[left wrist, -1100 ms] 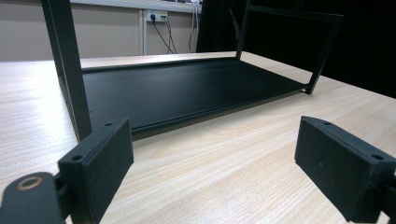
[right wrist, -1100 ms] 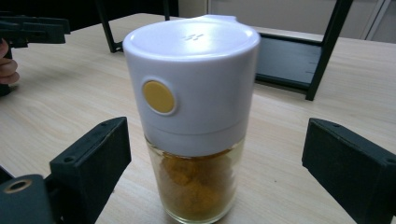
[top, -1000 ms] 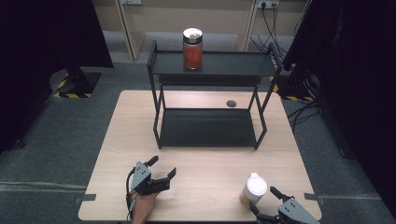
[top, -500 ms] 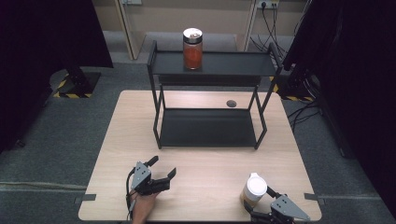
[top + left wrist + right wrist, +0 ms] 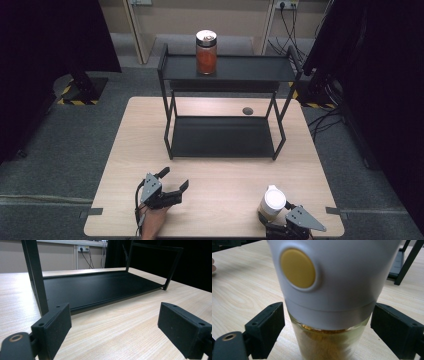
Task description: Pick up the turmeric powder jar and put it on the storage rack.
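White-capped jar sits between right gripper's closing, untouching jaws; left gripper gapes.

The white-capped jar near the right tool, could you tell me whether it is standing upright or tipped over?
Upright: the jar stands on its base on the table, white cap on top.

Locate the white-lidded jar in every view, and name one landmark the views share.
High view: the jar stands near the table's front right corner, right at the right gripper.
Left gripper view: not in it; that camera faces the black shelf's lower tray.
Right gripper view: the jar is close up in the centre, between the jaws, with small gaps to both pads.
Shared landmark: the black shelf.
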